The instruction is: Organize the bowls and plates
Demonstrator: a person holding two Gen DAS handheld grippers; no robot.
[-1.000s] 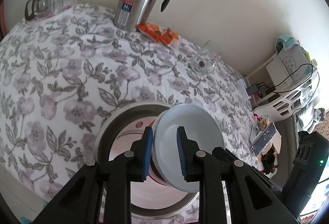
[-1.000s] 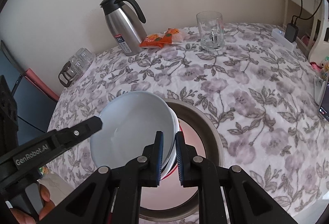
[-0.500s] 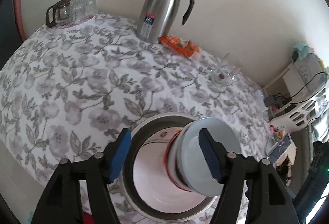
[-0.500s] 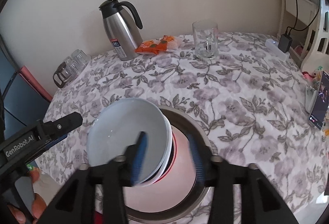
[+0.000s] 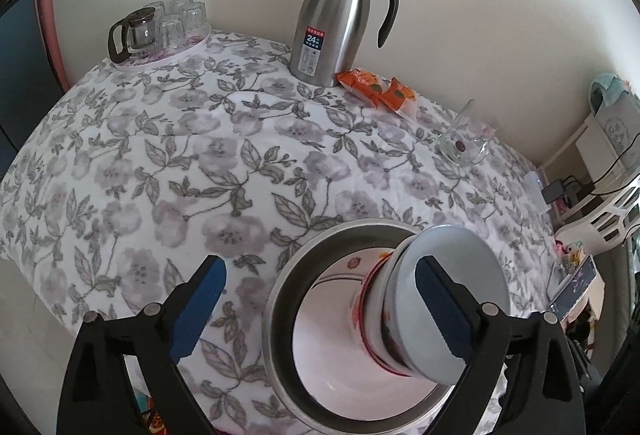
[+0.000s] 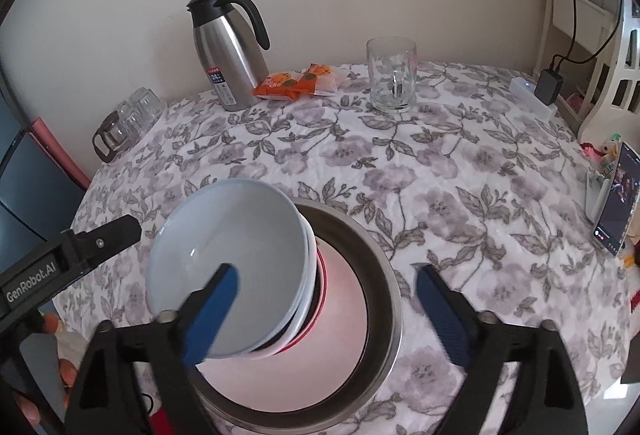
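Both hand-held grippers, left (image 5: 320,309) and right (image 6: 328,311), were opening off the bowl stack (image 6: 228,267), gripping nothing, so we judged a straight, gentle withdrawal best.

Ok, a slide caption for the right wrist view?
Right gripper opening over stacked bowls nested in a steel basin.

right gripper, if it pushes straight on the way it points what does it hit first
Most likely the stacked bowls in the steel basin: the right gripper, jaws opening, straddles the stack's near rim. Depth is uncertain.
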